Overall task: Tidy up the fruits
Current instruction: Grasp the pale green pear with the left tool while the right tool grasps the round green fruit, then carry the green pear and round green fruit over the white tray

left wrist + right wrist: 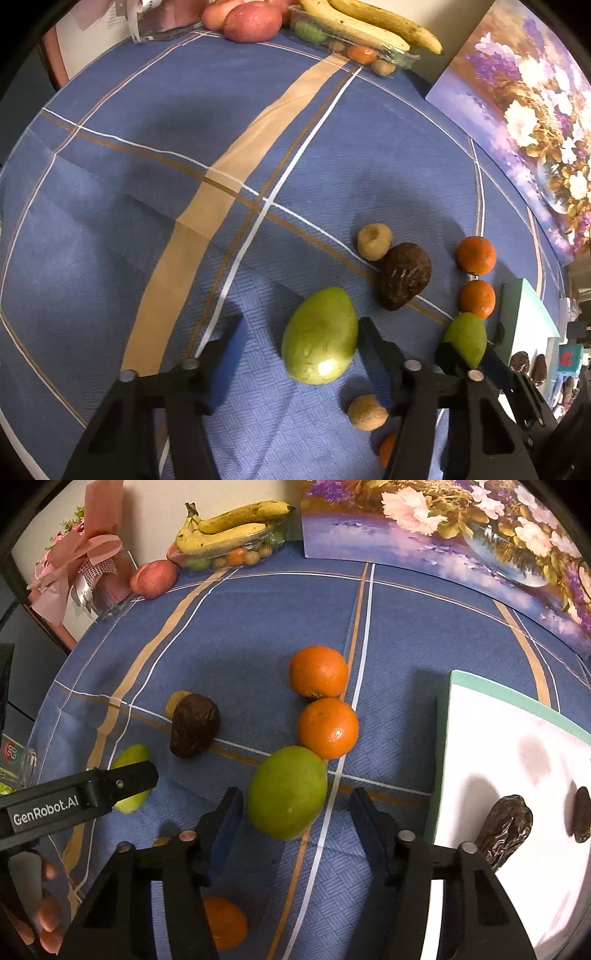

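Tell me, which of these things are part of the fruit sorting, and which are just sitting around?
Part of the job: green mangoes, oranges, brown avocado, white board, both grippers.

Lying about: flower painting, pink gift bouquet.

Black plastic left gripper (299, 354) and right gripper (295, 827), blue-padded fingers (225, 830), silver pivot screws behind them, white "GenRobot.AI" lettering, bare fingertips gripping.

- "GenRobot.AI", white print on black body of left gripper (122, 782), seen in right wrist view.
- Red-green logo on clear packet (13, 755) at left edge: unreadable.
- No other legible text.
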{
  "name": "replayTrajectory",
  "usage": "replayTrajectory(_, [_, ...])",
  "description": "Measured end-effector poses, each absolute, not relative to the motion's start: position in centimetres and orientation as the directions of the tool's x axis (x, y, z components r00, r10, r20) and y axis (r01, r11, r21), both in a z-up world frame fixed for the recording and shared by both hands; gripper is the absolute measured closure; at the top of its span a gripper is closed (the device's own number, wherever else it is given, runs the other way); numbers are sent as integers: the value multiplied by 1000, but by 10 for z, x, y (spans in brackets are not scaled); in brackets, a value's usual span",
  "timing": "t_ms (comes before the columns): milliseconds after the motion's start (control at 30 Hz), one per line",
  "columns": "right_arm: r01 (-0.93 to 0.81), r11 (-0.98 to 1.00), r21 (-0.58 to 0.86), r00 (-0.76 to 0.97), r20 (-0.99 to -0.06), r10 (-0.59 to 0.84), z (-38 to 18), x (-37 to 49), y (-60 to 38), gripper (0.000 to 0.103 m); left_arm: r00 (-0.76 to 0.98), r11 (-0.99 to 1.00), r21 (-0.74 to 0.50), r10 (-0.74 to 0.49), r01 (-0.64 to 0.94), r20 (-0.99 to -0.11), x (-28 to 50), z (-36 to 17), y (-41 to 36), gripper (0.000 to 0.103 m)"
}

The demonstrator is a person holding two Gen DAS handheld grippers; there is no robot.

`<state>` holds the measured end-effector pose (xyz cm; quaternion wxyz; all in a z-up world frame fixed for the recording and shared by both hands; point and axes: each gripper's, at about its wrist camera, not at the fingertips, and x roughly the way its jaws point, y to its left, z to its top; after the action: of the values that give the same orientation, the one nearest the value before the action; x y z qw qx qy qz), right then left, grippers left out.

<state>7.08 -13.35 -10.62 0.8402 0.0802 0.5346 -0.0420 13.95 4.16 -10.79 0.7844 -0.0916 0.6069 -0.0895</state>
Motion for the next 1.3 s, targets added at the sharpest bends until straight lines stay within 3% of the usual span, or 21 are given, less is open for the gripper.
replayTrajectory(67, [154,983,97,428,-903,22,-105,71,-134,52,244,960,-277,-277,35,-929,139,-107,40,60])
replayTrajectory(133, [148,982,115,431,-901,40,-104,73,-133,60,246,962,-271,-272,41,-930,139,-106,37,60])
replayTrajectory(967, [207,962,179,565,-825,32,-31,47,-160,60,418,927,-354,-373,127,-828,120,-13,24,61])
replayTrajectory(1300, [217,959,182,582,-813,23,-17,29,-171,60,432,920,-350,-392,175,-812,105,2,7,61])
